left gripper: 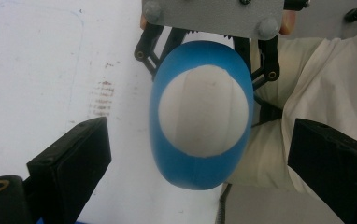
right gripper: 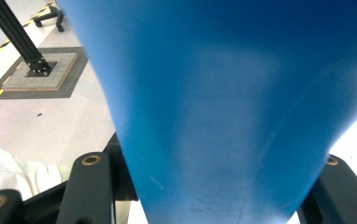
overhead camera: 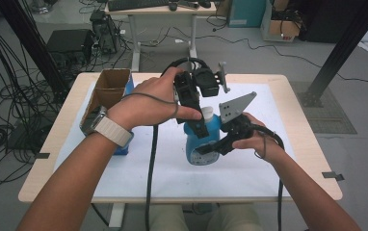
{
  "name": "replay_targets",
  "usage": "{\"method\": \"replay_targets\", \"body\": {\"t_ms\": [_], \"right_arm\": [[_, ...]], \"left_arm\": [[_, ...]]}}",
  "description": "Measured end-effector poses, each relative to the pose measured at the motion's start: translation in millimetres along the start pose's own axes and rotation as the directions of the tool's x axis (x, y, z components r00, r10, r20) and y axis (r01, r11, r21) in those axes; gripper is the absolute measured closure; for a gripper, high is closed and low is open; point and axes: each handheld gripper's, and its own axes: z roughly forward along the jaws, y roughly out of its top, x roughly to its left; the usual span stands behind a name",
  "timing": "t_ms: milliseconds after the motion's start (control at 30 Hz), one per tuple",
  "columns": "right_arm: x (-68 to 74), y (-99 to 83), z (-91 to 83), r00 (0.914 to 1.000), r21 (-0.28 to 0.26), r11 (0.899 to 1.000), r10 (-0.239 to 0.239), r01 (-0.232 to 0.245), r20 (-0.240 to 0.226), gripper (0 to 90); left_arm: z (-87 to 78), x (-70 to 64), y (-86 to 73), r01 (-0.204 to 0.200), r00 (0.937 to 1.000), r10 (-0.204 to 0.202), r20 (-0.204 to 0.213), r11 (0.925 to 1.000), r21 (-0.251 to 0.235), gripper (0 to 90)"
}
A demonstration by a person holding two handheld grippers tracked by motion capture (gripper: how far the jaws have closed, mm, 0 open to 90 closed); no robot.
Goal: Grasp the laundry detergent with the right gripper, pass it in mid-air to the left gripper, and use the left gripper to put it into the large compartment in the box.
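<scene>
A blue bottle [overhead camera: 202,144] with a white cap [overhead camera: 207,114] stands upright on the white mat. My right gripper [overhead camera: 210,148] is shut on its body from the right; in the right gripper view the blue bottle [right gripper: 223,107] sits between the jaws of my right gripper [right gripper: 211,182]. My left gripper [overhead camera: 197,126] points down over the top of the bottle. In the left gripper view my left gripper [left gripper: 200,140] is open, its jaws standing wide on either side of the cap [left gripper: 203,111] without touching it. The right gripper's grey plate [left gripper: 214,16] shows beyond the bottle.
An open cardboard box [overhead camera: 109,87] stands at the back left of the white mat [overhead camera: 138,163], with a blue object partly hidden under my left wrist. The wooden table's edge [overhead camera: 312,139] lies to the right. Cables trail from both grippers toward the front.
</scene>
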Motion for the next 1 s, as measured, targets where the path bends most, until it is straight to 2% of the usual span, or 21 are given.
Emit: {"method": "replay_targets", "body": {"t_ms": [1000], "right_arm": [[-0.2,0.3,0.0,1.0,-0.003,1.0,0.004,-0.004,0.004,43.1]], "left_arm": [[0.2,0.2,0.2,0.002,1.0,-0.002,0.0,1.0,-0.002,6.6]]}}
